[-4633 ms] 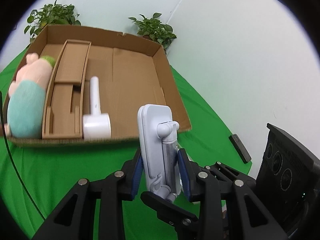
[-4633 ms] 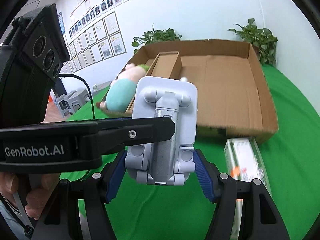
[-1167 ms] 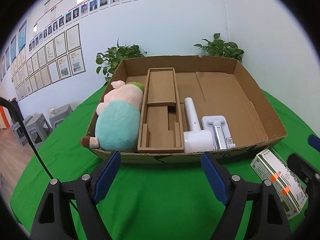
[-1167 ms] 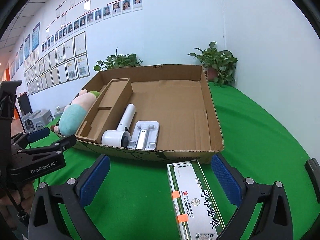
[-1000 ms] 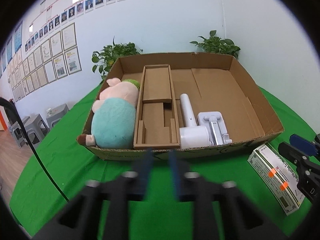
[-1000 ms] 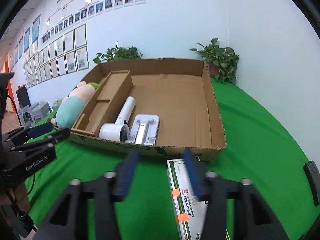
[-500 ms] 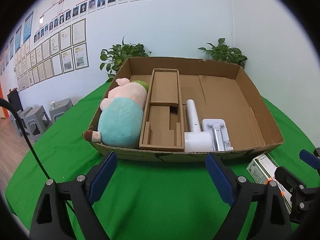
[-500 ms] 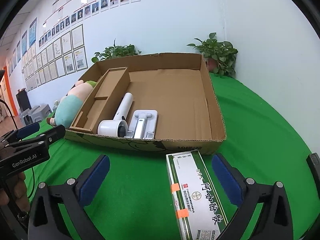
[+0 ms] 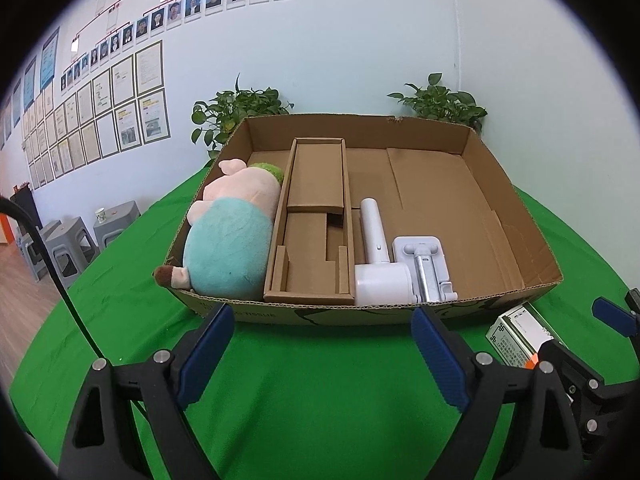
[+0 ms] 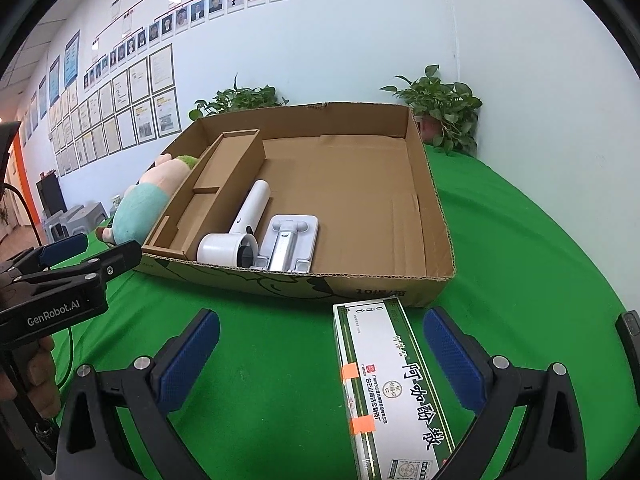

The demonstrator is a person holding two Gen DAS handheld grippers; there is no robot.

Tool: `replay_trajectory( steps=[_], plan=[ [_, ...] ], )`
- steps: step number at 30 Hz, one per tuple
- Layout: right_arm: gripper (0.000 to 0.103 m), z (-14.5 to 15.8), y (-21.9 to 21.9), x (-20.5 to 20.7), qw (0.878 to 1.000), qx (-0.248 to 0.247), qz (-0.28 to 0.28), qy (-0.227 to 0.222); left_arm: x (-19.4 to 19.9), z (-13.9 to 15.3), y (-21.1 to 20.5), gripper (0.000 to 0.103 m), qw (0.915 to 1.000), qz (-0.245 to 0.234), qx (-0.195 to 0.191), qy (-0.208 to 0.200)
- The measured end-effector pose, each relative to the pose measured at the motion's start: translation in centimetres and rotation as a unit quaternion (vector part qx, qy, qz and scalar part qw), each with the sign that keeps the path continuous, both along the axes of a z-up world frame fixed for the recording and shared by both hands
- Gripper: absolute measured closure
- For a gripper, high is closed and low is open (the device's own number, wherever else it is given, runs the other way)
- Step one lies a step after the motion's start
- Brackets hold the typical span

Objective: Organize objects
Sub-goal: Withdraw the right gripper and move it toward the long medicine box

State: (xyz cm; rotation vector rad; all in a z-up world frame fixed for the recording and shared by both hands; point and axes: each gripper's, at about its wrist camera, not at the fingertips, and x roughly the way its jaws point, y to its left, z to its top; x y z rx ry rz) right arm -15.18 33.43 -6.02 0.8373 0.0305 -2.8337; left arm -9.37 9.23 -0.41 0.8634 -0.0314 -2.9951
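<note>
A large open cardboard box [image 9: 520, 208] [image 10: 432, 208] stands on the green table. In it lie a plush toy [image 9: 232, 236] [image 10: 140, 204], a cardboard insert [image 9: 316, 216] [image 10: 208, 196], a white hair dryer [image 9: 378, 264] [image 10: 240, 232] and a white folding stand [image 9: 424, 264] [image 10: 288, 244]. A green-and-white carton [image 10: 388, 388] [image 9: 516, 336] lies on the table in front of the box's right corner. My left gripper [image 9: 320, 356] is open and empty before the box. My right gripper [image 10: 320, 356] is open and empty, its jaws straddling the carton's near part.
Two potted plants [image 9: 236, 116] [image 10: 444, 116] stand behind the box against the white wall. Grey stools [image 9: 68, 240] stand on the floor at the left. A black cable [image 9: 52, 268] runs over the table's left side. A small black device [image 10: 630, 332] lies at the right edge.
The folding stand that both grippers held earlier now lies in the box. Both grippers shut briefly about a second ago and are open again. The views have shifted little since.
</note>
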Motion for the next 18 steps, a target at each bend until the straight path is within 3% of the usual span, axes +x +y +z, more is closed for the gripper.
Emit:
replay_trajectory(
  steps=[10,18],
  plan=[
    [0.001,0.3,-1.9,0.1,1.0,0.007,0.021,0.015,0.0,0.0,-0.4,0.013,1.0,0.003,-0.005,-0.001],
    [0.001,-1.0,-1.5,0.0,0.999,0.003,0.03,-0.012,-0.8,-1.4,0.1,0.013,0.9987,-0.027,0.013,-0.042]
  ],
)
